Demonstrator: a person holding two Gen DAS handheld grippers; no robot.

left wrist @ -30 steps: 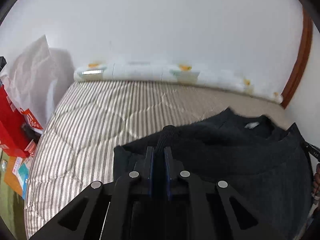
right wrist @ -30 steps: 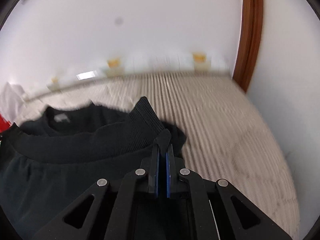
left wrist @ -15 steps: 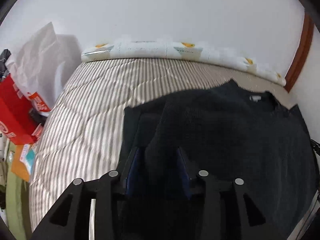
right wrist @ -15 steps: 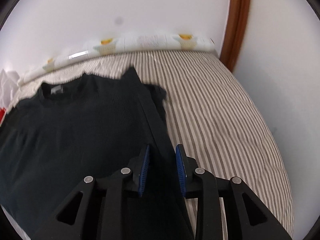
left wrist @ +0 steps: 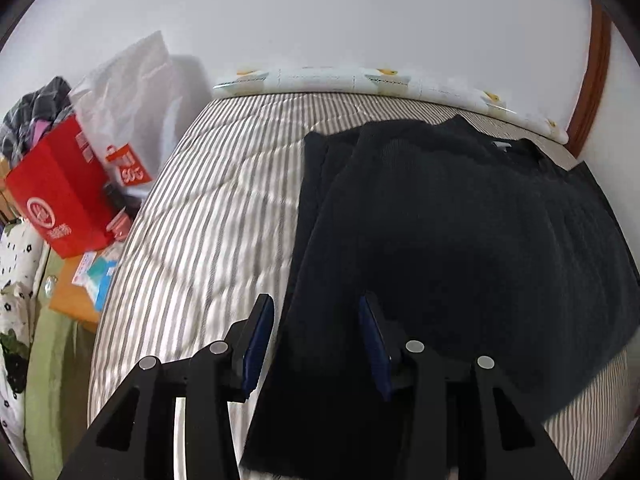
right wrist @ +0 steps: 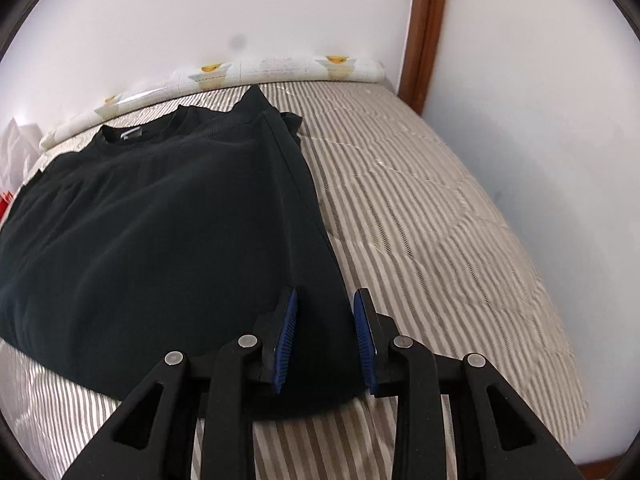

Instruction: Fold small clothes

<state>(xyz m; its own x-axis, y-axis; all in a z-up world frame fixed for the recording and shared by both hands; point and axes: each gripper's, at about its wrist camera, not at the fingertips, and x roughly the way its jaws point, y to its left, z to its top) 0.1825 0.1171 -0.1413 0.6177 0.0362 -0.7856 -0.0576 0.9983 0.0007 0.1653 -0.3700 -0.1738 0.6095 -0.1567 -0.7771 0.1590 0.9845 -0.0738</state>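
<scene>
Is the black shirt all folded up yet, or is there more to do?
Not yet. Done: the black shirt lies flat on the striped bed, with one fold already made, a ribbed hem lying up near its collar. In hand: nothing. The left gripper and the right gripper are both open, each over a side edge of the shirt. Left: probably more folds, since the shirt looks wide and spread out.

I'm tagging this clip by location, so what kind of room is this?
Most likely a bedroom at home: a black top lies on a striped quilted mattress against a white wall, with a red box and bags piled alongside.
</scene>
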